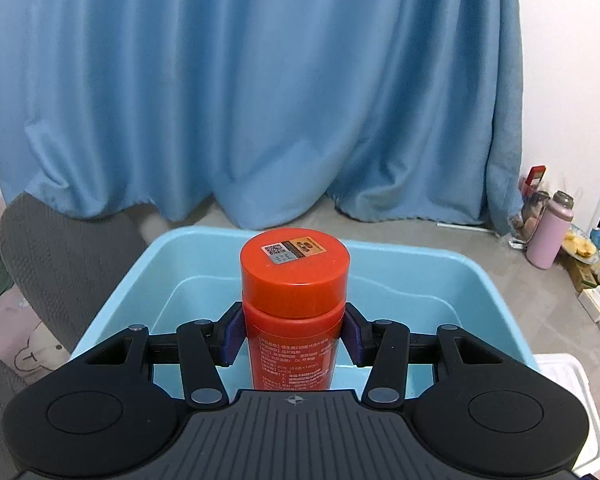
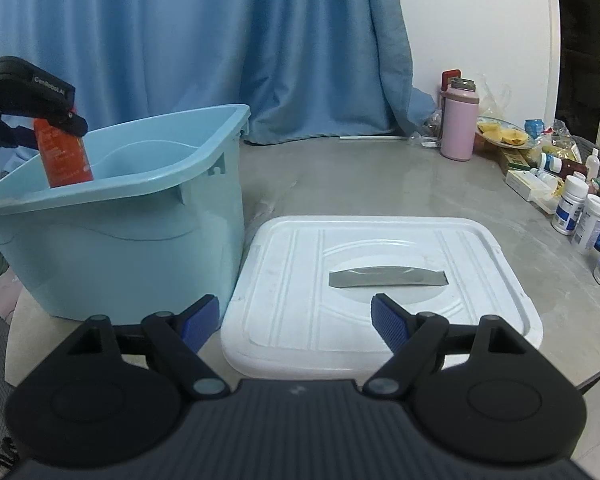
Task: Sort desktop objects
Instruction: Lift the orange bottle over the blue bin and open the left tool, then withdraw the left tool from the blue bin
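My left gripper (image 1: 295, 332) is shut on an orange bottle (image 1: 294, 280) with a wide orange cap and holds it upright inside the top of a light blue plastic bin (image 1: 480, 280). In the right wrist view the same orange bottle (image 2: 62, 156) hangs in the bin (image 2: 120, 240) at the far left, held by the left gripper (image 2: 40, 120). My right gripper (image 2: 296, 320) is open and empty, low over the near edge of a white bin lid (image 2: 380, 248) that lies flat on the grey table.
A pink flask (image 2: 458, 124), a plate of food (image 2: 504, 134) and several white medicine bottles (image 2: 588, 220) crowd the table's right side. A blue curtain (image 2: 220, 40) hangs behind. A grey chair (image 1: 52, 256) stands left of the bin.
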